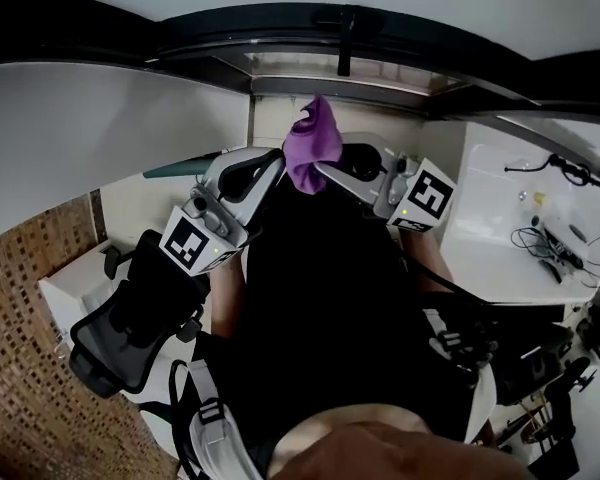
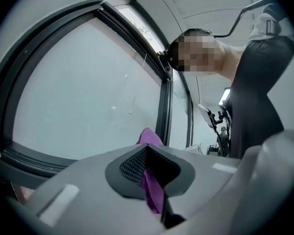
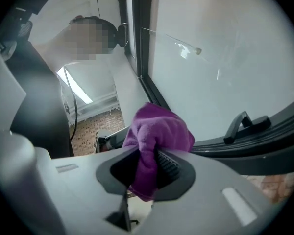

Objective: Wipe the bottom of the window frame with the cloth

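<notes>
A purple cloth (image 1: 313, 148) hangs bunched between my two grippers, just below the dark window frame (image 1: 310, 73) and its handle (image 1: 345, 46). My left gripper (image 1: 272, 168) is shut on the cloth (image 2: 153, 190), and the frame's lower bar (image 2: 24, 155) runs along the left beyond it. My right gripper (image 1: 328, 171) is also shut on the cloth (image 3: 154, 141), which bulges out above the jaws. Beyond it on the right lie the window handle (image 3: 246, 126) and the bottom of the frame (image 3: 279, 133). The jaw tips of both grippers face each other closely.
A white desk (image 1: 500, 238) with cables stands at the right. A black mesh office chair (image 1: 120, 338) sits at the lower left over a brown patterned floor (image 1: 25, 368). The person's dark torso (image 1: 320, 328) fills the middle.
</notes>
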